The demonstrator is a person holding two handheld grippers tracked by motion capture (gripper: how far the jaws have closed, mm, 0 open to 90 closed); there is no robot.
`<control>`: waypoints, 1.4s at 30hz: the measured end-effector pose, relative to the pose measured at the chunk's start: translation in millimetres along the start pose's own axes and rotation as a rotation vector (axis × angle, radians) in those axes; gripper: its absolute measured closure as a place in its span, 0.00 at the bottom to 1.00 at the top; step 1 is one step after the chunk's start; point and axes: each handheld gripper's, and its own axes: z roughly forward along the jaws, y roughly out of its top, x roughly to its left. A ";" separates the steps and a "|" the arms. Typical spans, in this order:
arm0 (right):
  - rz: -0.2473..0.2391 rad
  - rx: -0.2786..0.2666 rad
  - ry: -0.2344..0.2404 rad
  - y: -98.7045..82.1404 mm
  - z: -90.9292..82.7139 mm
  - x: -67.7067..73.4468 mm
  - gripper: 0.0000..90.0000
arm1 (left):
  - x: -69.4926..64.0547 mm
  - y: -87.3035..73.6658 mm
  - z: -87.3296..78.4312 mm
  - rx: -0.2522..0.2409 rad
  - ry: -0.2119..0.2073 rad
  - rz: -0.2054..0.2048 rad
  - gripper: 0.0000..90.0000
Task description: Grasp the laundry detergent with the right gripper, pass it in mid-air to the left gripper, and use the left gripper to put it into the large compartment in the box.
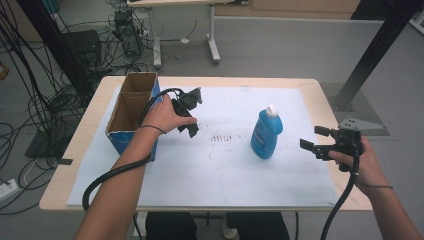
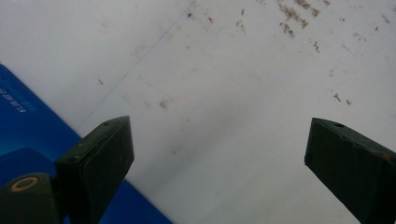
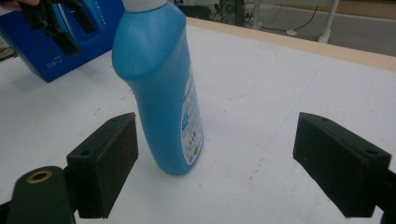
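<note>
Grey floor with loose cables (image 1: 45,95) is showing around a pale wooden table (image 1: 325,95), most of its top covered by a white sheet (image 1: 225,170) that is carrying a patch of small brown specks (image 1: 222,136) near its middle.

Blue bottle (image 1: 265,134) with a white cap (image 1: 271,110) is standing upright on the sheet, right of centre — label facing the right gripper's camera. In the right gripper view the bottle (image 3: 159,88) is sitting ahead of the jaws, nearer the left one, touching neither.

Right gripper (image 1: 315,141) is hovering near the table's right edge, well apart from the bottle and pointing toward it. Jaws are standing spread, nothing between the pads.

Left gripper (image 1: 190,116) is hanging just beside an open cardboard box (image 1: 131,112) with blue outer walls, at the left of the sheet. In its own view the jaws are standing wide apart over bare sheet — the box's blue wall (image 2: 28,121) is lying close by the left jaw. Nothing is pinched.

Person's forearms are reaching in from the near side, a cable (image 1: 107,177) trailing along the left one.
</note>
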 end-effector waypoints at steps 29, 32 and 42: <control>-0.020 -0.023 -0.086 -38.5 21.7 46.7 0.14 | -5.4 0.9 2.9 0.006 -0.003 0.009 0.09; -0.024 -0.025 -0.096 -41.9 25.1 50.9 0.14 | -5.8 0.4 4.1 0.005 -0.006 0.010 0.09; -0.004 -0.058 -0.117 -55.1 38.5 63.7 0.14 | -5.2 -0.4 2.3 0.001 -0.007 0.011 0.09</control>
